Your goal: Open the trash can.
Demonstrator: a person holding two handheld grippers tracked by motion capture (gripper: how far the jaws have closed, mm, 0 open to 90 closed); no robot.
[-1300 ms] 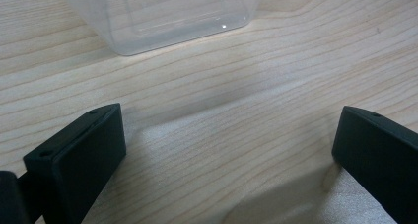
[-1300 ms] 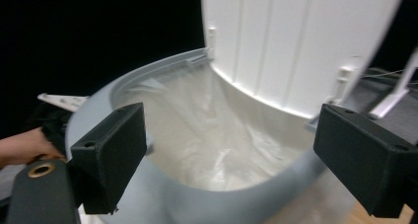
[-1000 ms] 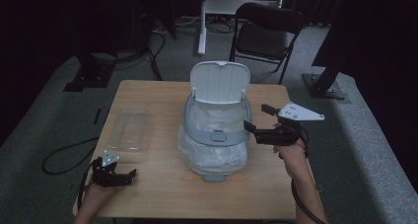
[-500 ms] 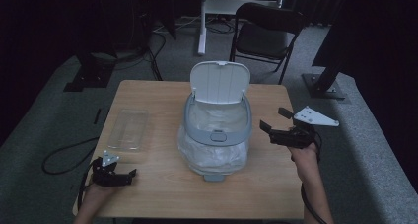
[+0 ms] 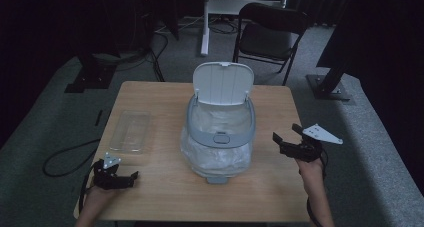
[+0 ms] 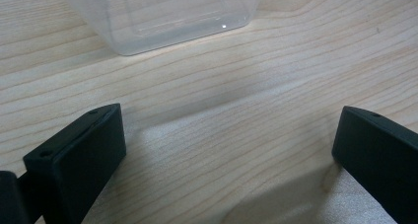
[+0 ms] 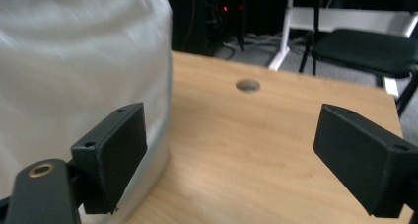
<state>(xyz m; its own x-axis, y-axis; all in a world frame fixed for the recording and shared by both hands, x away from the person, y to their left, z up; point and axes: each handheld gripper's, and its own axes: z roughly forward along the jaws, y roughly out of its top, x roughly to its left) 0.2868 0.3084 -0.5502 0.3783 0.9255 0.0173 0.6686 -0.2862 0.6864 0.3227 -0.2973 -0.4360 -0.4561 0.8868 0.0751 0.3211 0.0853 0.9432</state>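
Risk: right gripper (image 5: pixel 289 139), jaws open and empty, snags the bag (image 5: pixel 215 154) and tips the bin (image 5: pixel 220 137). Left gripper (image 5: pixel 125 179) open, idle by tray (image 5: pixel 131 131).

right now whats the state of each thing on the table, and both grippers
trash bin: upright mid-table, clear bag lining it
bin lid: flipped open, standing up at the back
clear tray: flat on the table, empty
left gripper: open, low over the table, holding nothing
right gripper: open, right of the bin, holding nothing
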